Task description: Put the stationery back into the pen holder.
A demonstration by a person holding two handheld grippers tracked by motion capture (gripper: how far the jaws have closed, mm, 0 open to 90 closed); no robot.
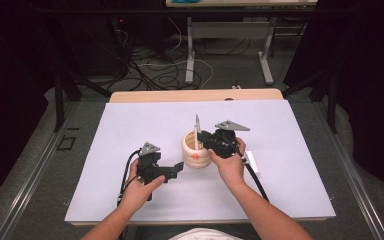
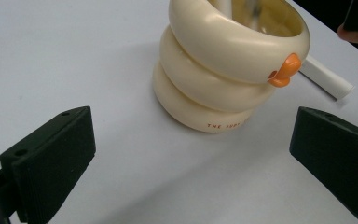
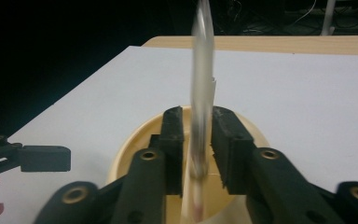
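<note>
High view: a cream ringed cup (image 1: 196,149) stands near the middle of the white table (image 1: 130,130). The right gripper (image 1: 206,140) hangs at the cup's right rim, held by the right hand (image 1: 228,165), and a thin pen (image 1: 197,129) stands upright out of the cup at its jaws. The left gripper (image 1: 176,169) lies low just left of and in front of the cup, in the left hand (image 1: 141,187), its tip close to the cup's base. A white stick (image 1: 252,164) lies flat on the table right of the cup, beyond the right hand.

Left gripper view: the jaws are spread wide, with nothing between them; the cup (image 2: 223,70) stands beyond them, apart from both. An orange knob (image 2: 286,70) juts from the cup's top ring. The stick (image 2: 326,77) lies just behind the cup.

Right gripper view: the right gripper (image 3: 198,140) sits over the cup's mouth (image 3: 130,149), its jaws drawn close on either side of the pen (image 3: 203,84), which is blurred; whether the pads actually press it I cannot tell. The left gripper (image 3: 28,158) shows left of the cup.
</note>
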